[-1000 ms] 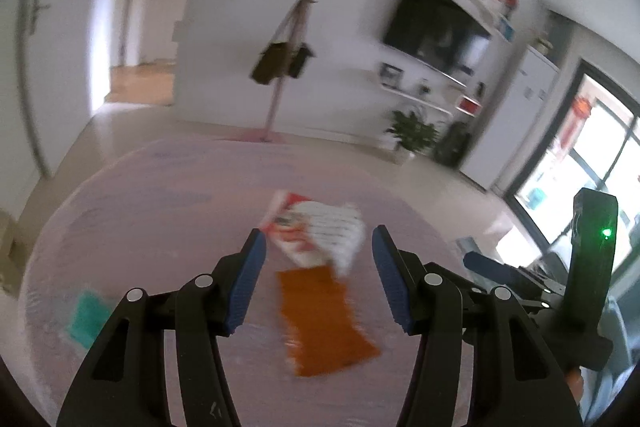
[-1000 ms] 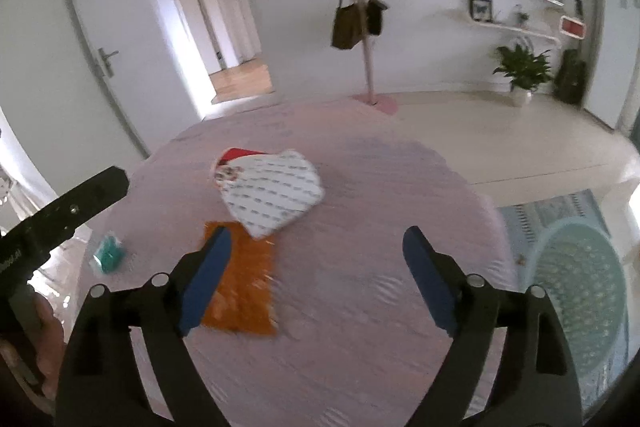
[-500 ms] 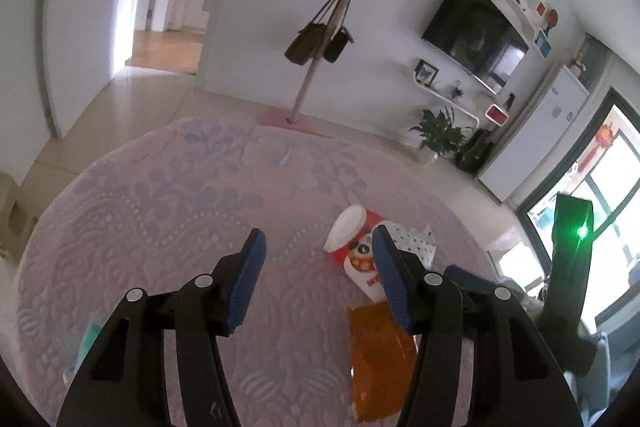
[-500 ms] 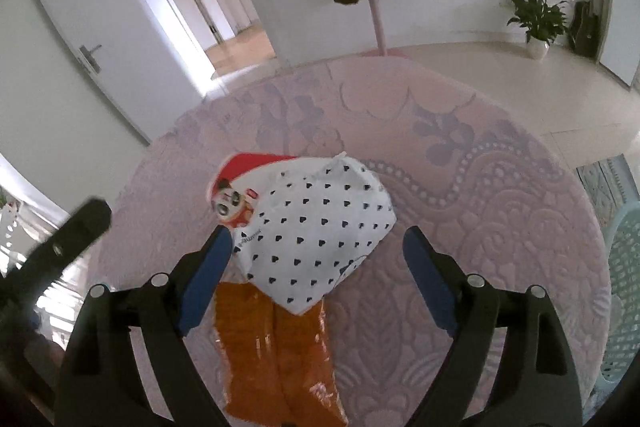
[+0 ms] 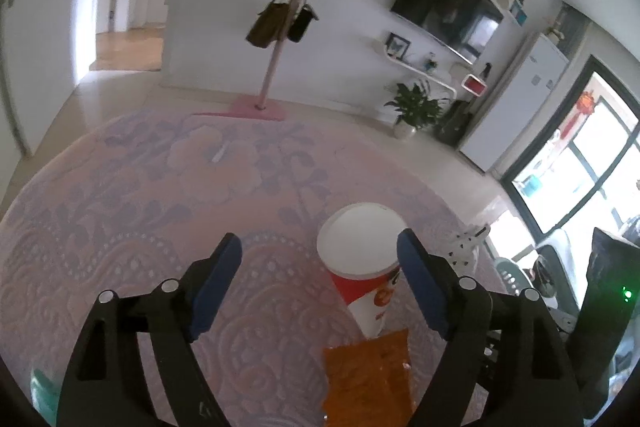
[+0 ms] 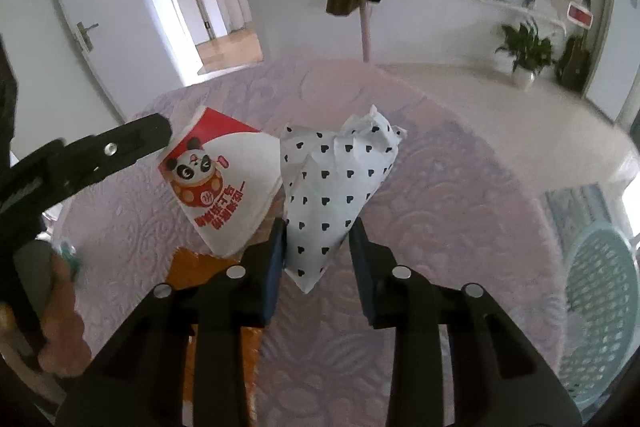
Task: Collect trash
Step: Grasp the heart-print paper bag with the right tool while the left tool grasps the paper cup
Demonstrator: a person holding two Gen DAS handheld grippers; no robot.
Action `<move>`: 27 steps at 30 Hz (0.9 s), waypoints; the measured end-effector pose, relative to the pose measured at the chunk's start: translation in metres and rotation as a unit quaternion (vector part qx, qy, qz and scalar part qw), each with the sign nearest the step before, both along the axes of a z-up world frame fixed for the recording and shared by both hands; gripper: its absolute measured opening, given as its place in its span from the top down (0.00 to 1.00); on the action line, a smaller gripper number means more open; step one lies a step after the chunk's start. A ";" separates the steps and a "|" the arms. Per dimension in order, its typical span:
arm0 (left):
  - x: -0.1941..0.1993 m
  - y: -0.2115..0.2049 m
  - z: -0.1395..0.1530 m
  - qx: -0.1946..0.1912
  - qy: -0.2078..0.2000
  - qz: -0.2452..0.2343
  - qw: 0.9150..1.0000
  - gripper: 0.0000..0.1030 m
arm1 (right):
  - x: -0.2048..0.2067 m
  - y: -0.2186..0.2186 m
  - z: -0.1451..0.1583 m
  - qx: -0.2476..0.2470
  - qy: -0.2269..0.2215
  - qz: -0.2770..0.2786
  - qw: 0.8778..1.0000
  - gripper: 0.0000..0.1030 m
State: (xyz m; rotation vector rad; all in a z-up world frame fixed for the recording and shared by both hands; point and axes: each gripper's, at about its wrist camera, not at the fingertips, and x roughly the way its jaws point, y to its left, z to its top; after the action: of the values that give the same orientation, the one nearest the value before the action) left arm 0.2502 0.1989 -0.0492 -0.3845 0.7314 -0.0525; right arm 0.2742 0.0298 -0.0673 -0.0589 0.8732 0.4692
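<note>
A: Surface [image 5: 120, 211] carries the trash. Right gripper [image 6: 318, 251] is clamped on the heart-print paper bag [image 6: 340, 187]; lift straight, clear of the cup.

B: Left gripper [image 5: 320, 267] is opening, the panda cup [image 5: 362, 259] by its right pad, not squeezed. Centre it first.

A: Half a second ago both stood farther off, right jaws wide. Orange wrapper [image 5: 366, 375] lies nearest.

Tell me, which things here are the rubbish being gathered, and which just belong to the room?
Part of the job:
- white paper bag with black hearts, pinched between the right gripper fingers
- red-and-white paper cup with a panda, lying on its side
- flat orange wrapper
- small teal packet

Just lying about:
- pink coat stand with hanging bags
- potted plant
- wall television
- lilac patterned cloth
</note>
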 end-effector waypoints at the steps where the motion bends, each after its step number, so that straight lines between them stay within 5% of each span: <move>1: 0.000 -0.002 0.000 -0.001 -0.001 -0.005 1.000 0.24 | -0.001 -0.004 0.001 0.000 -0.004 -0.003 1.000 0.72; 7: -0.005 -0.010 0.001 -0.004 -0.013 -0.026 1.000 0.24 | 0.002 -0.032 -0.004 0.011 -0.002 -0.036 0.999 0.72; 14: 0.003 -0.002 -0.023 -0.108 0.004 -0.077 0.991 0.21 | 0.009 -0.045 -0.017 0.021 0.017 -0.052 0.998 0.72; 19: 0.001 -0.006 -0.028 -0.062 0.007 -0.047 0.997 0.21 | 0.006 -0.042 -0.018 0.017 0.005 -0.048 0.999 0.72; 27: 0.009 -0.050 -0.028 0.076 0.047 -0.049 0.995 0.16 | 0.006 -0.047 -0.019 0.022 0.000 -0.052 0.998 0.72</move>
State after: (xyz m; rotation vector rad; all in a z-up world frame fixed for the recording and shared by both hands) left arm 0.2596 0.1489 -0.0774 -0.2059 0.8410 -0.0715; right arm 0.2803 -0.0170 -0.0867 0.0263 0.8621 0.3914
